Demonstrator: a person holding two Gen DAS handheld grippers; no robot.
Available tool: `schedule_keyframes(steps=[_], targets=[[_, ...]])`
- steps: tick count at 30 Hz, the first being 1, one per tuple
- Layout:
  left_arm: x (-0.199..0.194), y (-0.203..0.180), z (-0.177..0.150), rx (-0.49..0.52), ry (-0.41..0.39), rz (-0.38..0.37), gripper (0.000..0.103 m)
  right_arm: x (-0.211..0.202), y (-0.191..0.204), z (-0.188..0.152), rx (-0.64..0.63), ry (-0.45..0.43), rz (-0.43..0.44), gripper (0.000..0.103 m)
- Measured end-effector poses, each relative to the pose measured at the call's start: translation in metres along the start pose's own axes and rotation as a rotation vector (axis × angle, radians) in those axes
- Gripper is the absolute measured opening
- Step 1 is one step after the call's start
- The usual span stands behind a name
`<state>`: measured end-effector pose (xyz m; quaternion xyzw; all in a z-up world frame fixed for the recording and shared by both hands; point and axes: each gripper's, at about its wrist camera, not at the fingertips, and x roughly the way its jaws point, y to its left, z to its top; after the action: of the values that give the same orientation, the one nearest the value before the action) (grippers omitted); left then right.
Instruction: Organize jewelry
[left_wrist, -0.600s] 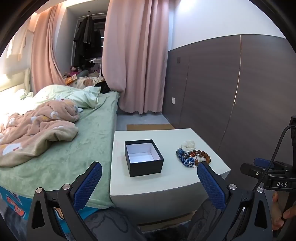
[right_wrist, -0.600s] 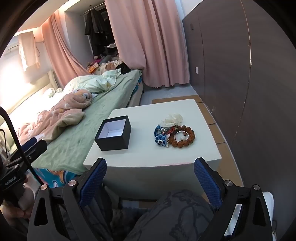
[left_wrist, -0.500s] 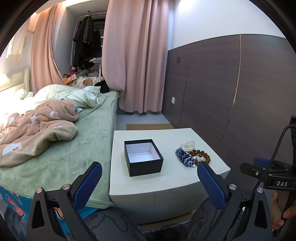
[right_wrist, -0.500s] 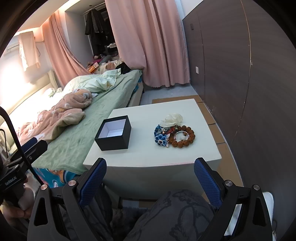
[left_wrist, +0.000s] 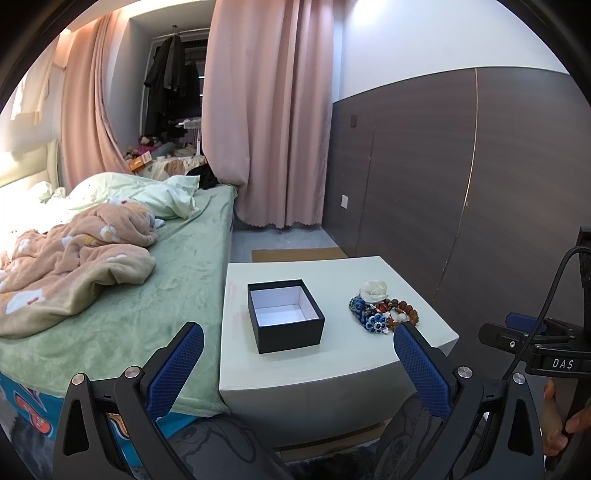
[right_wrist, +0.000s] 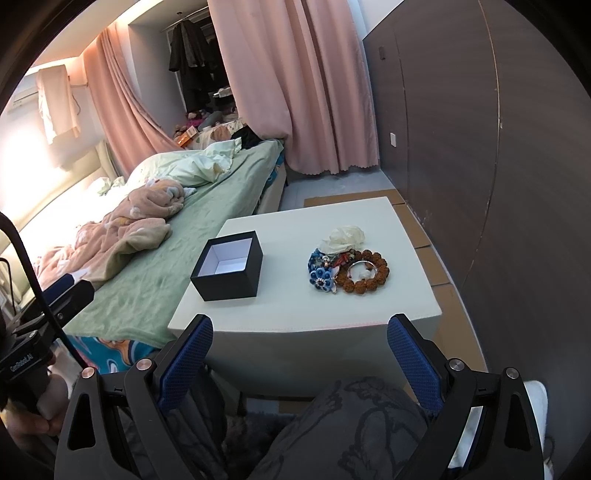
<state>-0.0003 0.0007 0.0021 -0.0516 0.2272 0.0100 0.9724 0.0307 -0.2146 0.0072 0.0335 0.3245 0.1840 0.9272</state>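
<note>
An open black box (left_wrist: 284, 314) with a white inside stands on a low white table (left_wrist: 332, 365); it also shows in the right wrist view (right_wrist: 228, 266). To its right lies a pile of jewelry (left_wrist: 382, 310): a blue flower piece (right_wrist: 320, 275), a brown bead bracelet (right_wrist: 365, 273) and a white flower (right_wrist: 345, 236). My left gripper (left_wrist: 297, 341) is open and empty, short of the table's near edge. My right gripper (right_wrist: 300, 338) is open and empty, also short of the near edge.
A bed (left_wrist: 122, 295) with a green sheet and a peach blanket (left_wrist: 70, 258) borders the table on the left. A dark panelled wall (left_wrist: 461, 184) stands to the right. Pink curtains (left_wrist: 266, 122) hang behind. The person's lap (right_wrist: 332, 435) is below the grippers.
</note>
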Motion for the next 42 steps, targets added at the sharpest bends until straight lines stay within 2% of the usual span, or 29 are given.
schedule_keyframes(steps=[10, 17, 22, 28, 35, 36, 37, 42], targets=[[-0.007, -0.004, -0.001, 0.003, -0.022, -0.007, 0.103, -0.002, 0.001, 0.0, 0.005, 0.001, 0.002, 0.096], [-0.006, -0.005, -0.001, 0.021, 0.004, 0.002, 0.103, -0.004, 0.001, 0.001, 0.006, -0.001, 0.004, 0.096], [-0.006, -0.003, -0.002, 0.013, -0.016, -0.003, 0.103, -0.006, 0.001, 0.004, 0.011, -0.006, 0.005, 0.096], [0.001, -0.004, 0.002, 0.069, -0.036, 0.01, 0.103, -0.002, -0.009, 0.008, 0.027, -0.002, 0.009, 0.096], [0.016, -0.001, 0.014, 0.055, -0.01, -0.034, 0.103, 0.018, -0.031, 0.01, 0.102, 0.043, 0.013, 0.096], [0.021, 0.0, 0.017, 0.05, -0.001, -0.045, 0.103, 0.022, -0.036, 0.01, 0.116, 0.052, 0.012, 0.094], [0.023, -0.003, 0.019, 0.04, -0.03, -0.061, 0.103, 0.025, -0.041, 0.01, 0.128, 0.059, 0.01, 0.093], [0.053, -0.011, 0.026, 0.029, 0.012, -0.107, 0.103, 0.044, -0.064, 0.009, 0.174, 0.095, 0.007, 0.068]])
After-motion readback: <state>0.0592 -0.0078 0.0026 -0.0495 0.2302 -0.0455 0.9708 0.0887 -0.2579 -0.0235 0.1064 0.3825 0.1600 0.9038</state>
